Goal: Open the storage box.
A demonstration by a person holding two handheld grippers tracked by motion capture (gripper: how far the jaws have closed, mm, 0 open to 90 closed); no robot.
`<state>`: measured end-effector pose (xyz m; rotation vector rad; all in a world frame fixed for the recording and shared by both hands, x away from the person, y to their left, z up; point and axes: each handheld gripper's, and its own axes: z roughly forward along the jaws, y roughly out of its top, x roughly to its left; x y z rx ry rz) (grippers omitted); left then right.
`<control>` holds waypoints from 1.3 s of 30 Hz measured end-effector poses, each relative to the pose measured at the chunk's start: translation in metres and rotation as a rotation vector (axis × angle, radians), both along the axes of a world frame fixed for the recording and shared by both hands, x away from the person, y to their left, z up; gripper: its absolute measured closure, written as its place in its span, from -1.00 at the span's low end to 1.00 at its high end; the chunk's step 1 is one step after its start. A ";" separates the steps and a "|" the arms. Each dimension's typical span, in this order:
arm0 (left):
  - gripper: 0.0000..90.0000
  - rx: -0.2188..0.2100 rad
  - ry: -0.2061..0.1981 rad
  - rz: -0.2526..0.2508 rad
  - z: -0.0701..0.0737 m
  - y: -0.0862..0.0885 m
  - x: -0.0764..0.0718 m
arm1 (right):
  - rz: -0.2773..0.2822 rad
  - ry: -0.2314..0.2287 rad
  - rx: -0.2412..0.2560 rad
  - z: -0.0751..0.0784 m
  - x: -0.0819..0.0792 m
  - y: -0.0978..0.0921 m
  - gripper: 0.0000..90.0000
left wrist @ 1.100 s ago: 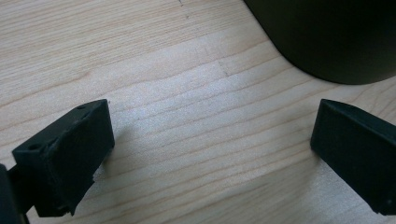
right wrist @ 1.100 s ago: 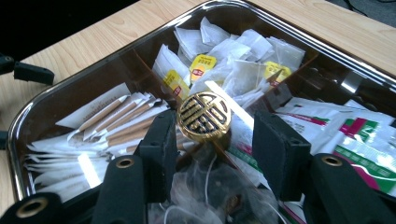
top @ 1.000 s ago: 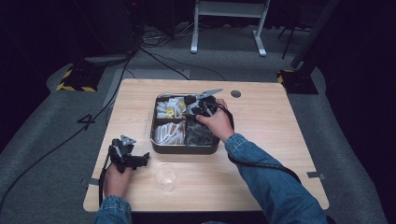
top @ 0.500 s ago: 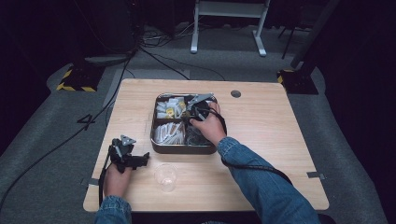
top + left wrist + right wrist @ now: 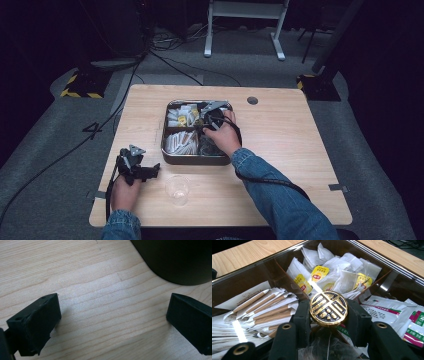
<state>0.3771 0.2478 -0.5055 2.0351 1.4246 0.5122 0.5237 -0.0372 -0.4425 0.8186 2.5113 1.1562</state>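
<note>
On the pale wooden table [image 5: 300, 150] we see a metal tray [image 5: 170, 155] split into four compartments, standing near the far middle of the tabletop. Its far-left compartment holds white tea bags with yellow tags [image 5: 332, 272], its near-left compartment holds long paper sugar sticks [image 5: 267, 307], and in the right gripper view packets with red and green print [image 5: 409, 320] lie in another compartment to the right of the jaws. Over the middle of the tray we find the right hand [image 5: 225, 137] with the right gripper [image 5: 328, 315], its jaws closed on either side of a round gold-and-black knob [image 5: 328, 308] that sits where the dividers meet; the knob is pressed between the two pads and shows its patterned face to the camera. Near the left front edge of the table the left hand [image 5: 122, 192] rests with the left gripper [image 5: 152, 171], which points toward the table's middle. In the left gripper view its jaws stand wide apart over bare wood, with nothing between them. Just to its right a small clear plastic cup [image 5: 177, 189] stands upright on the table, close to the front edge and apart from the tray.
</note>
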 end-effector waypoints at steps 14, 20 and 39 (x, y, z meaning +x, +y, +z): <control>-1.00 0.000 0.000 0.000 0.000 0.000 0.000 | -0.015 -0.004 0.008 0.003 -0.002 0.001 0.30; -1.00 0.000 0.000 0.001 0.000 0.000 0.000 | 0.002 -0.004 0.024 0.013 -0.002 0.000 0.30; -1.00 -0.001 0.000 0.003 0.000 0.000 0.000 | 0.024 -0.046 0.083 0.055 -0.014 -0.028 0.30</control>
